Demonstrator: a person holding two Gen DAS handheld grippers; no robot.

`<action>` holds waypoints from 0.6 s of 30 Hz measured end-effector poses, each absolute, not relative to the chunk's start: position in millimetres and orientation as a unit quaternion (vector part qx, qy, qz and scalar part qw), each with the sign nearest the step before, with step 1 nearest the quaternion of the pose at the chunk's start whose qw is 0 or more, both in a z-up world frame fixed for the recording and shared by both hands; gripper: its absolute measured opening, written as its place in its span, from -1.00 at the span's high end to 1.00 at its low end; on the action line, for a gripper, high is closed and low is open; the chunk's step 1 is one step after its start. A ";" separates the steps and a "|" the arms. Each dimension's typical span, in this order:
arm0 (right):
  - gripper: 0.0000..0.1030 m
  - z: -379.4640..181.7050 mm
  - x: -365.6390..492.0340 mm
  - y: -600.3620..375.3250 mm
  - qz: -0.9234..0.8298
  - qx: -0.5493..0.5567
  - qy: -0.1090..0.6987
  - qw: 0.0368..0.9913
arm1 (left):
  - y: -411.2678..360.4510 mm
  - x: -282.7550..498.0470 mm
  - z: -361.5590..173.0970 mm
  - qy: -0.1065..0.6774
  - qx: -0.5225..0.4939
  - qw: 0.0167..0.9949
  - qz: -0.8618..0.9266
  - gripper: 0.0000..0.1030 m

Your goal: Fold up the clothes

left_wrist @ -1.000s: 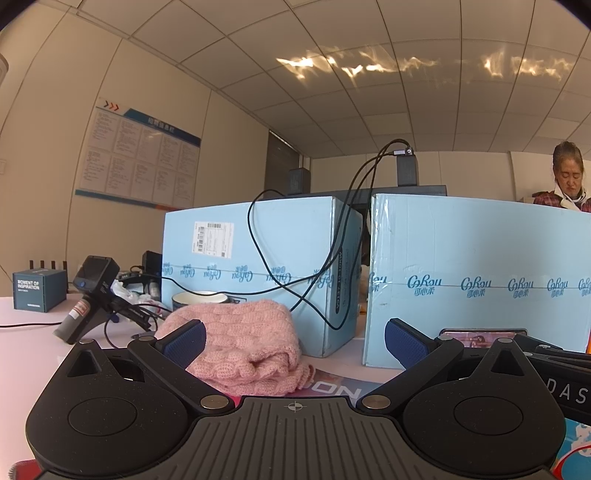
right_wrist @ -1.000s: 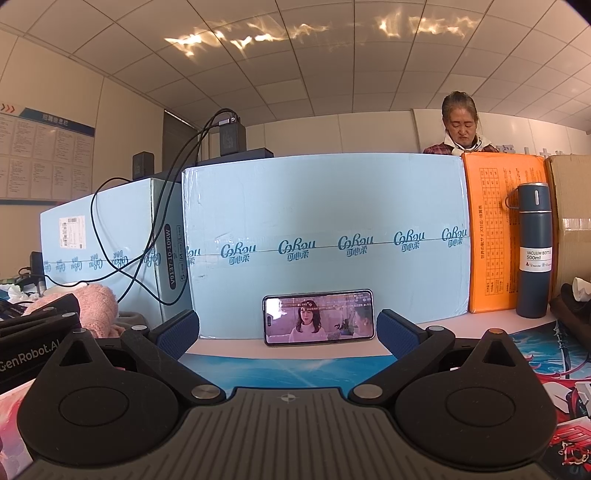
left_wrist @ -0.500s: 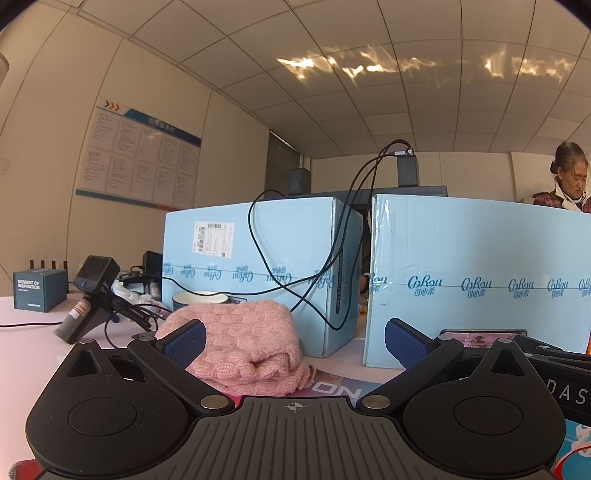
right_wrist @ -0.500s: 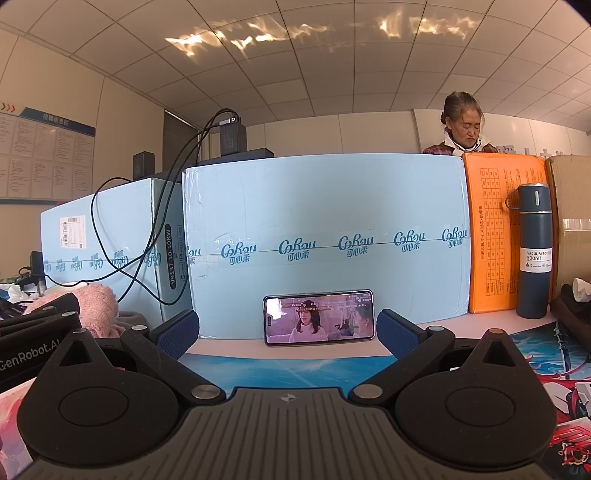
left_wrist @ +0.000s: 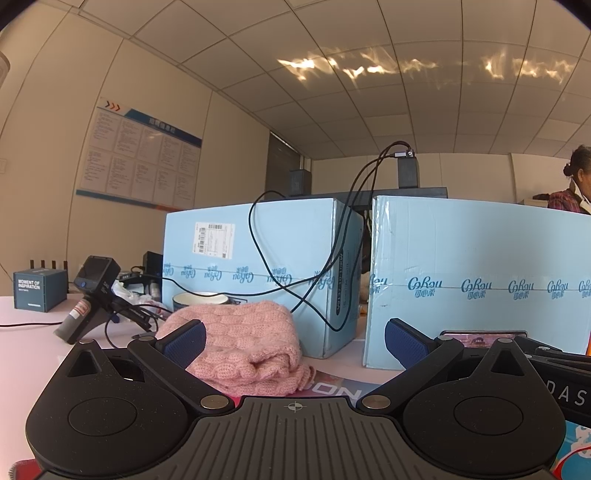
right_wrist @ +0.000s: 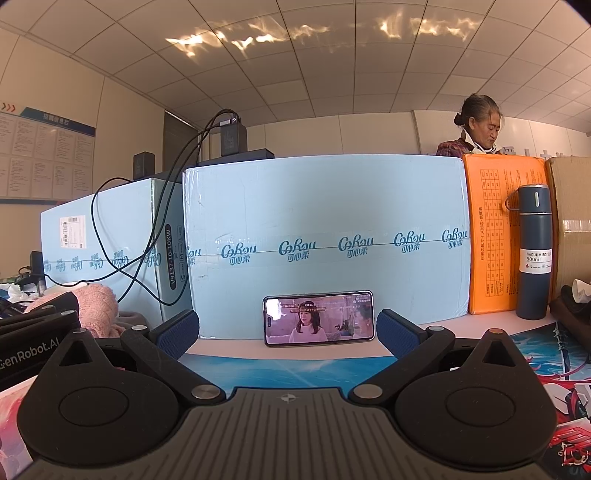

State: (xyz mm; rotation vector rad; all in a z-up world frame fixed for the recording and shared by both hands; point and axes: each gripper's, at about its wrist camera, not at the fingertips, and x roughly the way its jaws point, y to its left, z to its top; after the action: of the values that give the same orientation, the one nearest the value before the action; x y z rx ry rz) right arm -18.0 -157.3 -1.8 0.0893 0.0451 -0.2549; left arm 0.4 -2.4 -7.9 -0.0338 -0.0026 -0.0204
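You are holding the left gripper [left_wrist: 293, 341] low over the table with its jaws spread wide and gripping nothing. The pink knitted garment [left_wrist: 240, 343] is lying bunched just ahead of its left finger. Your right gripper [right_wrist: 286, 332] is gaping equally wide and empty, facing a phone [right_wrist: 318, 318] leaning against a light blue box [right_wrist: 325, 221].

Both views are bright and evenly lit — daylight quality, with rippling patches of reflected light [left_wrist: 369, 68] across the upper centre of the ceiling [right_wrist: 295, 33]. Shadows are soft and faint. Fisheye distortion bends the ceiling grid and walls strongly toward the edges, and the corners of each frame fall to black. Focus holds sharp throughout — no motion blur, only slight softness at the far margins.
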 end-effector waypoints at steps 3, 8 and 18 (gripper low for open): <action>-1.00 -1.7 -18.2 -157.1 -0.127 0.044 0.022 0.991 | -2.7 0.5 -7.9 -0.001 -0.017 1.000 -0.010 -1.00; -1.00 -1.2 -18.5 -157.2 -0.127 0.044 0.022 0.991 | -2.2 1.4 -7.9 -0.002 -0.017 1.000 -0.010 -1.00; -1.00 -1.0 -18.5 -156.8 -0.127 0.043 0.022 0.991 | -2.4 1.0 -8.8 -0.002 -0.017 1.000 -0.009 -1.00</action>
State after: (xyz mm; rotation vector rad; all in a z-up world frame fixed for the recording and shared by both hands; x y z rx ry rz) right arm -18.5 -156.8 -1.0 0.0857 0.0439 -0.2550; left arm 1.0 -2.4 -8.8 -0.0348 -0.0040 -0.0187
